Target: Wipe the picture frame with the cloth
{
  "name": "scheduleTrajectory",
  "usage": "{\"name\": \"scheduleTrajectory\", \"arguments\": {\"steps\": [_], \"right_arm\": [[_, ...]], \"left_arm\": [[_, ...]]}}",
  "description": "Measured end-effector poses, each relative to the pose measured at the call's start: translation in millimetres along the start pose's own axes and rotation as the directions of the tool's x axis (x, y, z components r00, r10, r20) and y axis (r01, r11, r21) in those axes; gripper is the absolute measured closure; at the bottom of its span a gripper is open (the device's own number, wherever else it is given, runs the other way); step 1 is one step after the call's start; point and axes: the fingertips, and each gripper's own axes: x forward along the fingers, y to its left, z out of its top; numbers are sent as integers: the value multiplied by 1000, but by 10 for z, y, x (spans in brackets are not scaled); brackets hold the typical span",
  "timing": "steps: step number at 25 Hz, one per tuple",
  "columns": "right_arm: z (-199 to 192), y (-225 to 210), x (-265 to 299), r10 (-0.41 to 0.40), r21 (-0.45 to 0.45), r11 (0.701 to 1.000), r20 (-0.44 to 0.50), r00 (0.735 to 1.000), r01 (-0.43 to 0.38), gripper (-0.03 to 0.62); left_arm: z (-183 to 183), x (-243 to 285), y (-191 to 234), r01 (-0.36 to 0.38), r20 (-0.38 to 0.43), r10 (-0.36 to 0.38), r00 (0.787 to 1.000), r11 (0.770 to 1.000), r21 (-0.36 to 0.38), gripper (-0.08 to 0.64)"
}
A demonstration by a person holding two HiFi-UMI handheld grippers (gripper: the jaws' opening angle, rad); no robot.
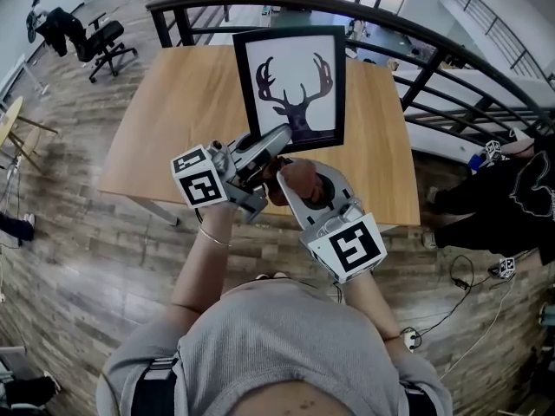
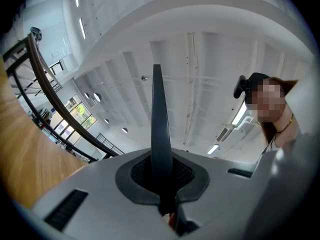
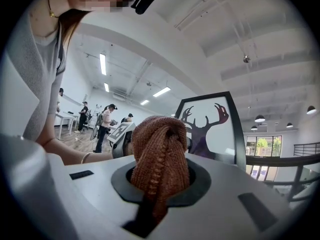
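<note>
A black picture frame (image 1: 293,85) with a deer silhouette stands upright over the wooden table (image 1: 182,120). My left gripper (image 1: 279,139) is shut on its lower edge. In the left gripper view the frame (image 2: 160,129) shows edge-on as a thin dark blade rising from the shut jaws of the left gripper (image 2: 162,181). A brown knitted cloth (image 1: 299,180) is bunched in my right gripper (image 1: 293,177), just below the frame's bottom edge. In the right gripper view the cloth (image 3: 159,149) fills the right gripper (image 3: 159,181), with the frame (image 3: 212,126) close behind it.
A curved black railing (image 1: 416,33) runs behind and to the right of the table. An office chair (image 1: 104,42) stands at the far left. A person in black (image 1: 520,189) is on the floor to the right, and several people (image 3: 105,121) stand farther back.
</note>
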Motion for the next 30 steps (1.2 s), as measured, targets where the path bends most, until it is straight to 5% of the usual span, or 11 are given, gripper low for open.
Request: {"name": "scheduleTrajectory", "arguments": {"steps": [6, 11, 16, 21, 25, 30], "right_arm": [[-9, -159, -307, -2, 17, 1000, -9, 1000, 2, 546], [696, -421, -491, 17, 41, 999, 169, 985, -24, 546], [1666, -783, -532, -131, -109, 976, 386, 913, 186, 546], [2088, -1012, -393, -220, -164, 928, 484, 847, 335, 546], [2023, -1113, -79, -266, -245, 882, 445, 855, 402, 546], [1820, -1159, 147, -298, -269, 868, 392, 870, 418, 546]], "left_arm": [[-145, 130, -83, -9, -2, 9, 1000, 1000, -8, 541], [-217, 157, -69, -6, -17, 5, 1000, 1000, -29, 541], [-218, 155, -95, 7, -74, -7, 997, 1000, -9, 541], [-190, 160, -166, 39, -75, -39, 996, 999, -2, 541], [-174, 161, -208, 61, -86, -60, 995, 998, 13, 541], [-160, 170, -250, 75, -96, -72, 993, 996, 37, 541]]}}
